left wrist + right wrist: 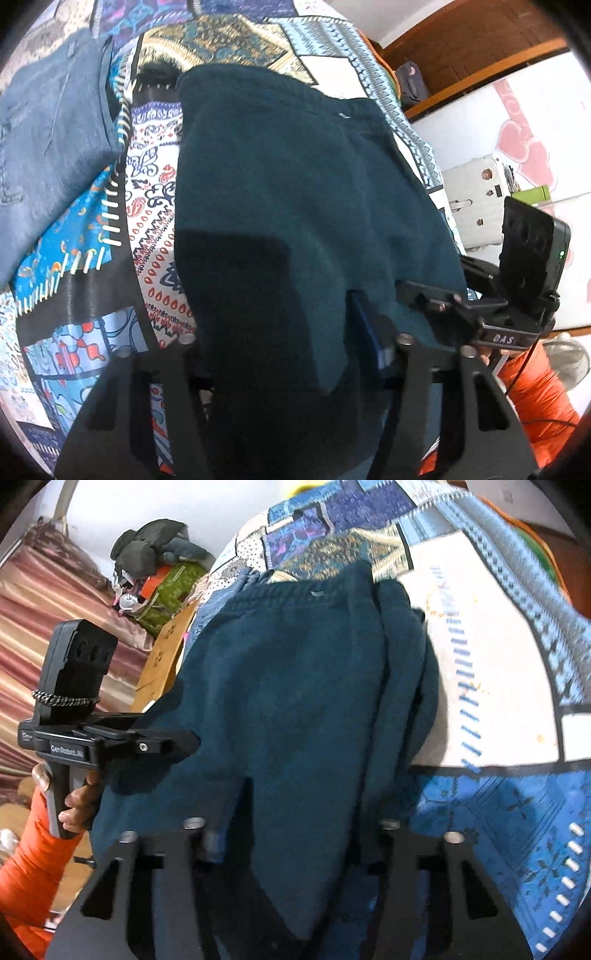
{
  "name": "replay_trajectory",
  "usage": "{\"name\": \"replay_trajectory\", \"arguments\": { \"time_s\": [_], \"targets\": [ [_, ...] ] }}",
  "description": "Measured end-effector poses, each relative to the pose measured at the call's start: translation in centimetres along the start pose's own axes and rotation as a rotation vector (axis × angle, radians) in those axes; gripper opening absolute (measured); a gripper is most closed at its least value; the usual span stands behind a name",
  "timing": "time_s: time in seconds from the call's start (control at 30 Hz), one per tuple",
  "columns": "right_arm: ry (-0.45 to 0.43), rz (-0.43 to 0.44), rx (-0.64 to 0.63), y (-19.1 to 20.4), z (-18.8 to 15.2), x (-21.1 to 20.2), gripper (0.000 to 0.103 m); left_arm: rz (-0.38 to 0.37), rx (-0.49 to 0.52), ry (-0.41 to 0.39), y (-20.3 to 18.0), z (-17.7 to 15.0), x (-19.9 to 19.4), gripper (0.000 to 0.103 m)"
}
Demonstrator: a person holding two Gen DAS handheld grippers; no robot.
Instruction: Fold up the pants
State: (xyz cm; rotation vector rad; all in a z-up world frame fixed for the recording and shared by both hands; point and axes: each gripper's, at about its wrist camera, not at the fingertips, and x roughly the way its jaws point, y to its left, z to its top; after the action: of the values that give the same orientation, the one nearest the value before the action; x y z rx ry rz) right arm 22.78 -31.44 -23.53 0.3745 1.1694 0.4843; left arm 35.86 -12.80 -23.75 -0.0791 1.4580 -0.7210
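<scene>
Dark teal sweatpants (295, 166) lie folded lengthwise on a patchwork quilt (151, 192), their elastic waistband at the far end. The near end of the pants (295, 686) rises over both grippers and hides their fingertips. My left gripper (280, 317) has the cloth bunched between its jaws; a blue pad (365, 332) shows against the fabric. My right gripper (295, 812) likewise clamps the near edge. In the right wrist view the left gripper (166, 744) bites the pants' left edge, held by a hand in an orange sleeve (29, 867).
Folded blue jeans (48, 129) lie on the quilt (491, 672) to the left of the pants. A heap of clothes (155, 557) sits beyond the bed's left side. A wooden frame (461, 48), a white wall and a fan (565, 358) are off to the right.
</scene>
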Motion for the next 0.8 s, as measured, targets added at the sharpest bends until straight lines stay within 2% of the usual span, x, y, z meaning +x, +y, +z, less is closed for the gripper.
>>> {"name": "replay_trajectory", "arguments": {
  "time_s": [0.1, 0.27, 0.6, 0.73, 0.8],
  "targets": [
    [-0.036, -0.031, -0.059, 1.3, 0.2, -0.6, 0.031, 0.039, 0.069, -0.055, -1.2, -0.9, -1.6, 0.045],
    [-0.092, -0.038, -0.138, 3.4, 1.4, -1.6, 0.029, 0.130, 0.163, -0.175, -2.9, -2.4, -5.1, 0.043],
    [-0.258, 0.012, -0.299, 9.9, 7.7, -3.7, 0.028, 0.203, 0.154, -0.482, -1.7, -3.1, -16.6, 0.042],
    [-0.293, 0.039, -0.355, 13.3, 10.9, -2.9, 0.028, 0.267, 0.151, -0.596, -0.5, -2.3, -20.4, 0.042],
    [-0.305, 0.047, -0.371, 14.7, 12.4, -2.2, 0.028, 0.293, 0.148, -0.628, 0.5, -1.7, -21.6, 0.042]
  ]
}}
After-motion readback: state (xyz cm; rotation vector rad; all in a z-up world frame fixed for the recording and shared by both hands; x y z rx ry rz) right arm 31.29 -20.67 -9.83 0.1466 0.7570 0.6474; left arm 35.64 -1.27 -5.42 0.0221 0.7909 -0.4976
